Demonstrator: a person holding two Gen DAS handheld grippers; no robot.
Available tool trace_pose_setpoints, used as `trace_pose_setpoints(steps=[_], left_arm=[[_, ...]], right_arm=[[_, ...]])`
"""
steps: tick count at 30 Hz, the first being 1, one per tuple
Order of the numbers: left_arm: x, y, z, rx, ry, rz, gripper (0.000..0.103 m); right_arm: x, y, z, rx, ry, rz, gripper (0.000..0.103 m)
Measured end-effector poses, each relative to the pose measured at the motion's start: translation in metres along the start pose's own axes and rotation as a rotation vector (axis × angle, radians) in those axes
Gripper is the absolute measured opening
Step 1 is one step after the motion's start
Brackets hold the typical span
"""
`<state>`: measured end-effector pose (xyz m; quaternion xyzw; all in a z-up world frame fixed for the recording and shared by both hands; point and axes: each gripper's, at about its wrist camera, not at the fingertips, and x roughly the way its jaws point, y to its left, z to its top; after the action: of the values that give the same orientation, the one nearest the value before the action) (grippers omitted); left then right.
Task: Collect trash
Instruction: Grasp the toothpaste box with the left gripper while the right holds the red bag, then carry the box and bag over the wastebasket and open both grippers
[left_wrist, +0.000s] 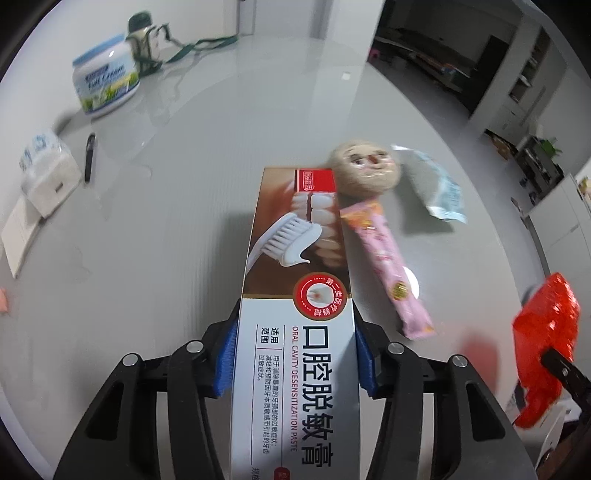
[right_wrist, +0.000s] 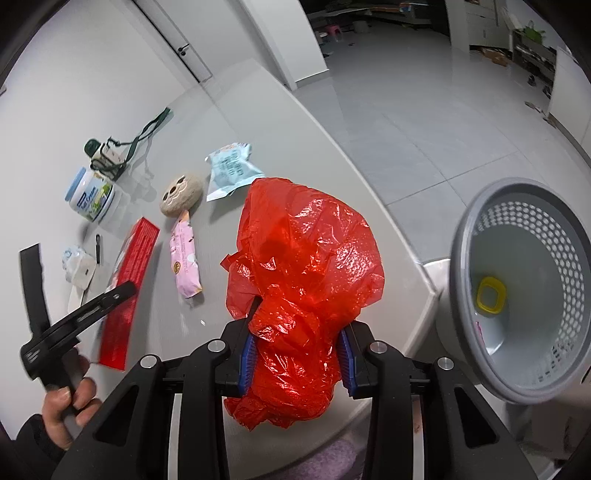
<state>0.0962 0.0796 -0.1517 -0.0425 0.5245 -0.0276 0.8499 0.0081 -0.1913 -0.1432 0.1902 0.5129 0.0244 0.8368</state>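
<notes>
Two close wrist views, shared table (left_wrist: 184, 206)

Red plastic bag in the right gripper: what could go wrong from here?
The red plastic bag billows ahead of the right gripper, hiding the table beyond, and may catch the bin rim. The long toothpaste box, pinched near one end by the left gripper, could pivot.

**A lived-in home**

A grey table (right_wrist: 280, 110) stands against a white wall beside a closed door (right_wrist: 173, 40). On the table sit a milk powder tub (left_wrist: 105, 83), a tissue pack (left_wrist: 48, 170) and a strapped flask (left_wrist: 142, 37). Beyond the table lie glossy floor tiles (right_wrist: 424, 122), shelving with a plant (right_wrist: 532, 40) and white cabinets (left_wrist: 569, 221).
</notes>
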Motion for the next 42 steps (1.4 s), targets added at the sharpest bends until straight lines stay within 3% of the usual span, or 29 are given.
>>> trace_pose_setpoints(steps=[9, 21, 33, 42], left_arm=[[-0.048, -0.083, -0.004, 0.128, -0.053, -0.103, 0.05], [-0.054, -0.231, -0.025, 0.325, -0.04, -0.242, 0.05], [-0.026, -0.341, -0.064, 0.464, 0.044, -0.284, 0.05], [-0.003, -0.39, -0.089, 0.516, 0.107, -0.265, 0.05]], right_arm=[[-0.043, -0.049, -0.004, 0.065, -0.063, -0.036, 0.035], [-0.094, -0.154, -0.014, 0.178, -0.111, -0.118, 0.035], [-0.101, -0.246, -0.028, 0.258, -0.081, -0.187, 0.035], [-0.082, -0.269, -0.032, 0.259, -0.012, -0.165, 0.035]])
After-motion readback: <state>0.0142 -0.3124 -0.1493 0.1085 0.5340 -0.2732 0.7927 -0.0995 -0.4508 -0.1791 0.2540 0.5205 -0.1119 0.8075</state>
